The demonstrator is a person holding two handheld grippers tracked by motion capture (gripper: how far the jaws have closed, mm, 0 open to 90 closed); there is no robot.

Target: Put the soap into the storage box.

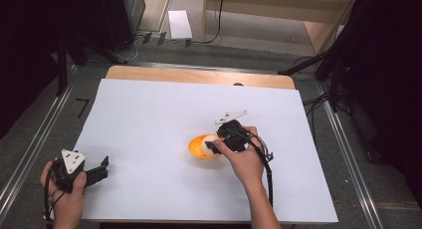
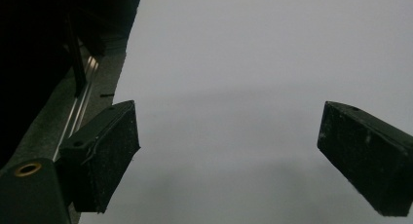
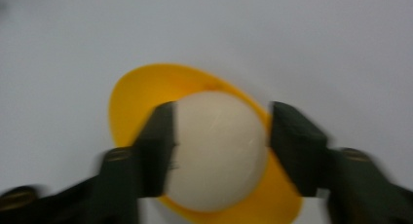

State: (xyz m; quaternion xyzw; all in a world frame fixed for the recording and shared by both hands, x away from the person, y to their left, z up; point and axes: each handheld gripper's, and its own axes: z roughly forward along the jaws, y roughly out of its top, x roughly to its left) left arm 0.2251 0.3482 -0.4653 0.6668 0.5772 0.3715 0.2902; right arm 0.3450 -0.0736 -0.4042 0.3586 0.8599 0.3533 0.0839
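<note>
A white sheet (image 1: 164, 114) covers most of a wooden table (image 1: 199, 75), which stands on grey floor between metal rails, with dark stands and cables at both sides. The right hand (image 1: 244, 162) reaches in from the near edge, wrist bent toward the left, and points the right gripper (image 1: 211, 144) down over an orange bowl (image 3: 146, 87) near the sheet's middle. Its jaws press on both sides of a cream ball (image 3: 216, 151), which sits right between them above the bowl. The left gripper (image 1: 102, 168) rests well to the left of the bowl at the sheet's near corner, jaws wide apart with bare sheet between them.
</note>
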